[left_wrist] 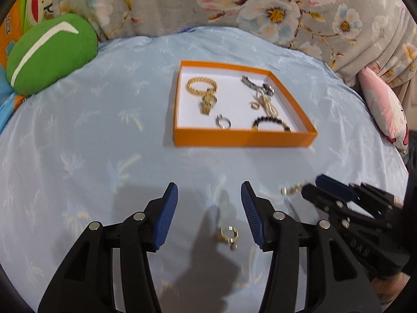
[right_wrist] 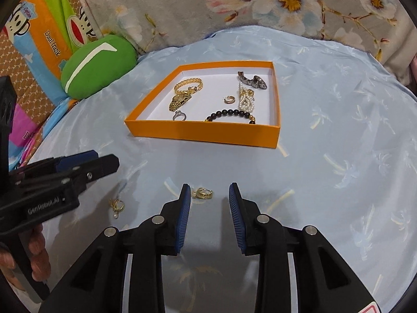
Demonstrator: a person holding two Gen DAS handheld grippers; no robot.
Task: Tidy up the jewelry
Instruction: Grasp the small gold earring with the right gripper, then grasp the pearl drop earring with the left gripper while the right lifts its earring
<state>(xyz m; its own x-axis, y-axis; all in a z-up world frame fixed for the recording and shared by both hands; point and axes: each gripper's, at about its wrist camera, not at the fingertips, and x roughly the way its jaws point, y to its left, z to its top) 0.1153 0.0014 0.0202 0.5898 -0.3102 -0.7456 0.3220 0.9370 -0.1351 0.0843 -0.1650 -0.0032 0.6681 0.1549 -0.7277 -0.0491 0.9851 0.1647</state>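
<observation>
We are looking at two gold earrings left on the blue sheet (left_wrist: 78,143), w/ the orange box (right_wrist: 200,133) far ahead. One earring (left_wrist: 229,234) is lying between our left gripper (left_wrist: 209,193) fingers, close in. The other earring (right_wrist: 202,193) is lying just ahead of our right gripper (right_wrist: 209,191), nearer its left finger. Both grippers are sitting partly open, holding nothing.

Left gripper (left_wrist: 209,195) is angling downward, jaws standing apart with nothing between the blue pads (left_wrist: 166,216). Right gripper (right_wrist: 209,195) is tilting down the same way, jaws parted a bit narrower, pads clear. Both are sitting side by side, near each other. A hand (right_wrist: 35,250) is wrapping the left gripper's handle.
</observation>
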